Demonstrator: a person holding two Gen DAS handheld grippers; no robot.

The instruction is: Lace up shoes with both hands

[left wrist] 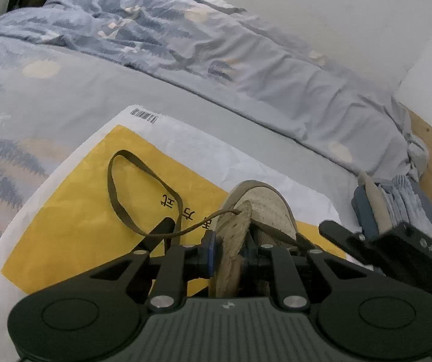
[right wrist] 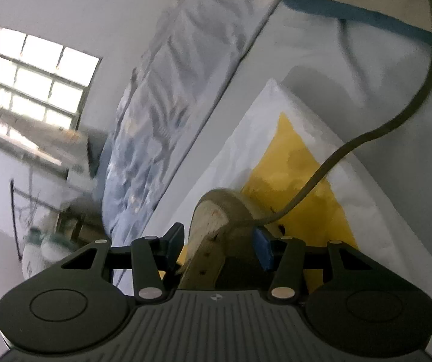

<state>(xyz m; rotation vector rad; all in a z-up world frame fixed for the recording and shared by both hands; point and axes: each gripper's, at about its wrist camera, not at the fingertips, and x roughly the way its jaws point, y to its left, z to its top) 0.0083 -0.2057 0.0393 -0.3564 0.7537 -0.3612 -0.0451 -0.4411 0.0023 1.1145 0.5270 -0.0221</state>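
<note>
Shoe (left wrist: 255, 211) position: on the yellow-and-white mailer bag (left wrist: 80, 217) spread over the bed (left wrist: 65, 90), close under both cameras, toe pointing away toward the rumpled duvet (left wrist: 185, 39).

Left gripper (left wrist: 229, 252): jaws nearly together, blue pads pressing on the tongue (left wrist: 231, 235), which stands up between them. Probable reason: lifting the tongue clear exposes the eyelet rows for threading.

Right gripper (right wrist: 219, 242): jaws about half apart, straddling the shoe's side wall near the eyelets (right wrist: 206, 253). The right pad sits against the upper; whether the left pad touches cannot be told, so a firm grip is not confirmed. Likely purpose: steadying the shoe against the pull of the left hand.

Lace (left wrist: 143, 193): brown and flat, one run leading from the tongue area out to the left and lying in a loose loop on the yellow panel. No pad holds it. In the right wrist view a second run (right wrist: 397, 126) rises up and out of frame.

Clearance: the mailer bag's left portion is occupied only by the lace loop. Its far edge, bearing a barcode (left wrist: 145, 116), gives onto flat grey sheet. Folded clothes (left wrist: 397, 205) lie off the bag's right corner, just beyond the right gripper's body. The duvet ridge bounds the far side, then the wall.
</note>
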